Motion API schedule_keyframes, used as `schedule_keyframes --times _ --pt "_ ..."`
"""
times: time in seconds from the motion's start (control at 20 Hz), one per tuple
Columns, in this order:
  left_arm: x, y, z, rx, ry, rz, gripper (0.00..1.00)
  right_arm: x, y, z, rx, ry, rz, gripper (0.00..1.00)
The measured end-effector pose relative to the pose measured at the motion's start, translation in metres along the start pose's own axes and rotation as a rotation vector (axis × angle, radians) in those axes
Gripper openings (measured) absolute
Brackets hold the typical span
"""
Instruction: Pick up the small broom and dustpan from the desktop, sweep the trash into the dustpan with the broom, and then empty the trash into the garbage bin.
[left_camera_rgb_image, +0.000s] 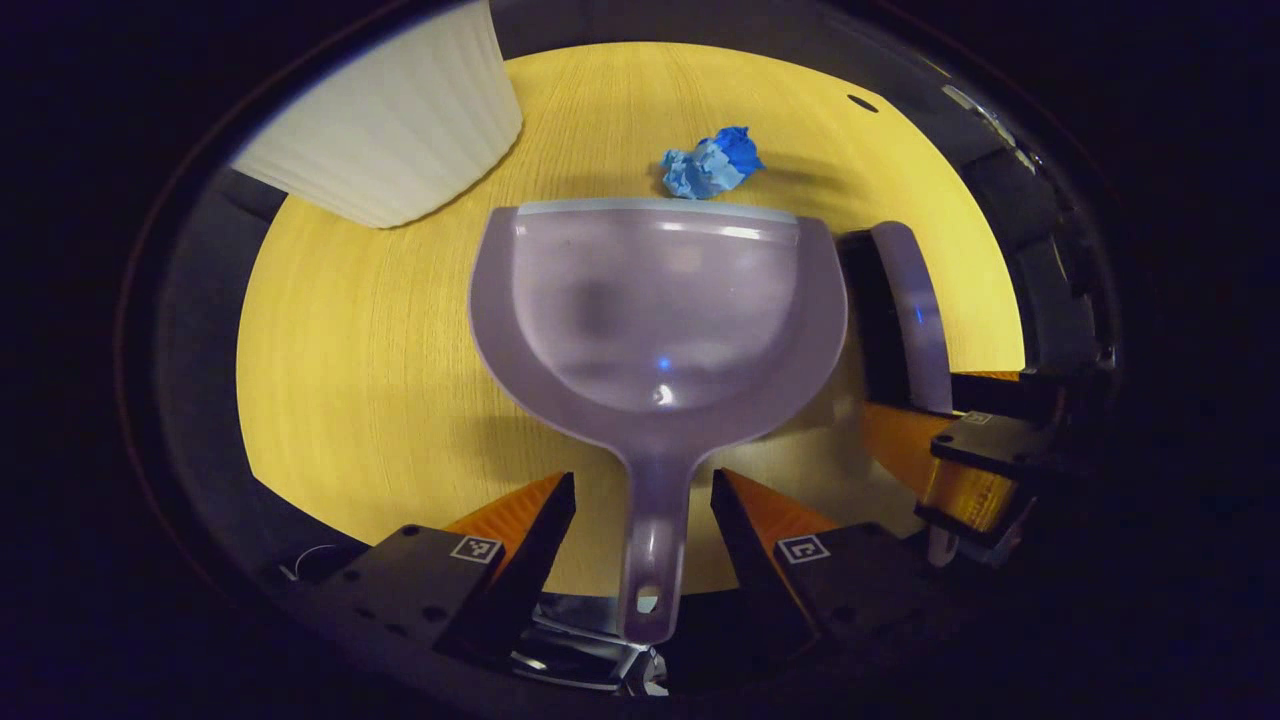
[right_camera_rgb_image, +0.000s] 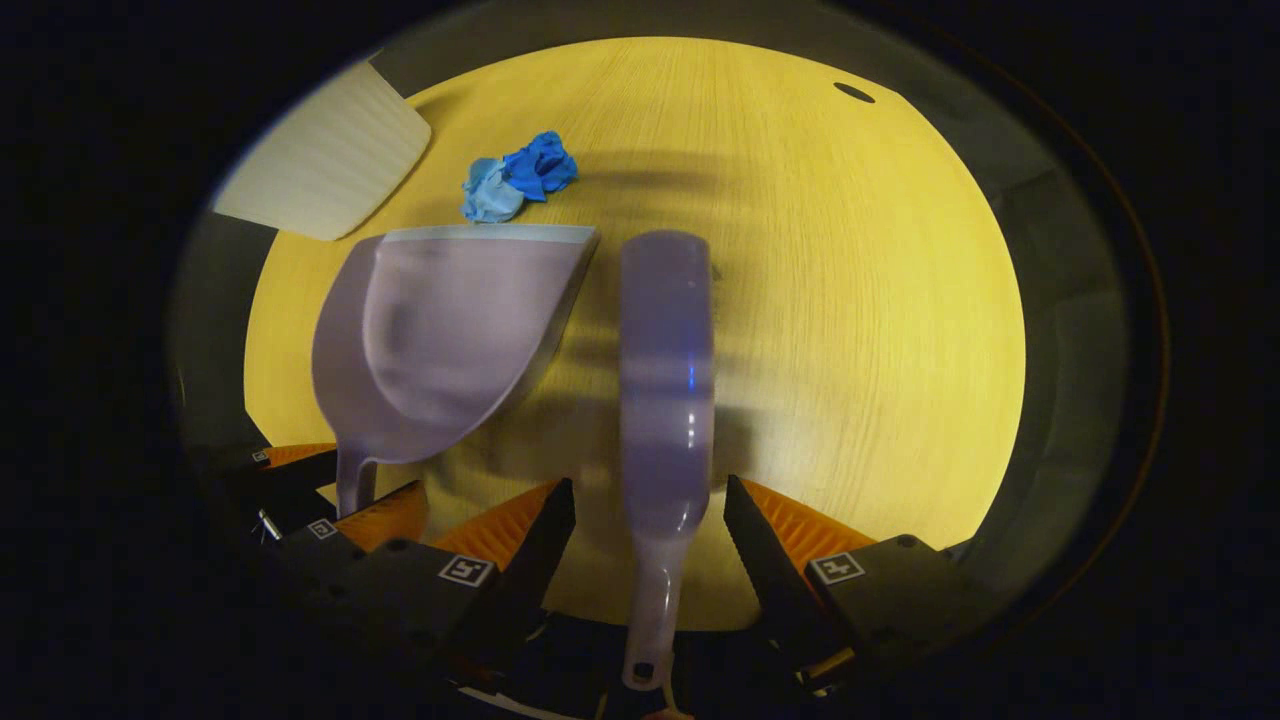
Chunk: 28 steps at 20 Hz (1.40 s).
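Dustpan (left_camera_rgb_image: 655, 320): laid flat on the tabletop (left_camera_rgb_image: 350, 360), its open lip turned toward the trash (left_camera_rgb_image: 710, 165) and set just short of it, so that a sweep toward the pan is made short.
Dustpan handle: run back between the fingers of the left gripper (left_camera_rgb_image: 643, 500), which are spread to either side with clear gaps seen; nothing is gripped, and the pan is judged not yet picked up.
Broom (right_camera_rgb_image: 665, 390): laid just beside the dustpan on its right, roughly parallel to it, with its thin handle pointed back between the fingers of the right gripper (right_camera_rgb_image: 648, 505).
Right gripper state: fingers are held apart around the broom handle without contact (a pre-grasp straddle, by the look of it).
Trash: a crumpled blue wad placed toward the far edge of the tabletop, near the bin (left_camera_rgb_image: 395, 110).
Bin: a pale ribbed tub stood at the far left corner, near the trash, presumably so that tipping is made easy.
Cut off: the bin's rim and top are lost at the picture's edge, so its contents cannot be told.
Hidden: the ends of both handles are partly lost in shadow under the gripper bodies.
Hard to make out: the broom's bristles (in the left gripper view only a dark band beside the pale back is seen); a small dark oval on the far right of the tabletop cannot be identified.
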<state>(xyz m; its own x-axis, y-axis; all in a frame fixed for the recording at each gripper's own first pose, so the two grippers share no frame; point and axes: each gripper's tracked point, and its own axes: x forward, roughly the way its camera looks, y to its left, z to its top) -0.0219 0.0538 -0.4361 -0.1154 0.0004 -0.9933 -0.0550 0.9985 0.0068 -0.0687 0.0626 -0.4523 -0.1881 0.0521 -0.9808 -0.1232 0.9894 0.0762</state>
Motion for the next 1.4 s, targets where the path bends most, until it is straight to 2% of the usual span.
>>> schedule_keyframes --times 0.15,0.45,0.5,0.55,0.6,0.65,0.75,0.8,0.85,0.9,0.95,1.0,1.05,1.2,1.4 --pt "0.006 0.003 0.007 0.006 0.030 0.008 0.83 0.011 -0.004 0.005 0.027 0.030 -0.006 0.99" --pt "0.017 0.008 0.029 0.056 0.054 0.053 0.83 0.019 -0.009 0.003 0.006 0.088 -0.017 0.96" --pt "0.020 0.006 0.028 0.056 0.057 0.045 0.82 0.018 -0.009 0.002 0.008 0.085 -0.022 0.90" --pt "0.022 0.004 0.026 0.050 0.067 0.042 0.82 0.019 -0.011 0.003 0.005 0.081 -0.029 0.75" --pt "0.022 0.001 0.027 0.046 0.071 0.027 0.72 0.023 -0.010 0.004 0.002 0.079 -0.030 0.58" --pt "0.025 -0.002 0.029 0.055 0.067 0.016 0.69 0.022 -0.012 0.005 0.005 0.083 -0.038 0.66" --pt "0.024 -0.009 0.028 0.039 0.072 -0.001 0.50 0.021 -0.011 0.006 0.018 0.096 -0.026 0.49" --pt "0.023 -0.010 0.027 0.028 0.073 -0.001 0.39 0.022 -0.011 0.005 0.013 0.098 -0.021 0.47" --pt "0.025 -0.012 0.026 0.018 0.076 0.004 0.35 0.020 -0.008 0.002 0.009 0.110 -0.007 0.46" --pt "0.022 -0.014 0.028 0.018 0.079 0.005 0.32 0.019 -0.008 0.001 0.013 0.115 -0.001 0.36" --pt "0.023 -0.013 0.028 0.025 0.086 0.002 0.30 0.017 -0.005 0.001 0.012 0.121 0.024 0.43" --pt "0.022 -0.012 0.026 0.028 0.087 0.002 0.29 0.017 -0.004 0.000 0.011 0.121 0.031 0.30" --pt "0.023 -0.010 0.025 0.040 0.094 0.000 0.29 0.015 -0.002 0.002 0.006 0.118 0.047 0.33" --pt "0.017 -0.003 0.023 0.082 0.068 -0.006 0.26 0.000 -0.007 0.011 -0.029 0.070 0.054 0.33" --pt "0.010 0.011 0.011 0.170 0.052 -0.005 0.25 -0.029 -0.014 0.047 -0.096 -0.017 0.054 0.33"
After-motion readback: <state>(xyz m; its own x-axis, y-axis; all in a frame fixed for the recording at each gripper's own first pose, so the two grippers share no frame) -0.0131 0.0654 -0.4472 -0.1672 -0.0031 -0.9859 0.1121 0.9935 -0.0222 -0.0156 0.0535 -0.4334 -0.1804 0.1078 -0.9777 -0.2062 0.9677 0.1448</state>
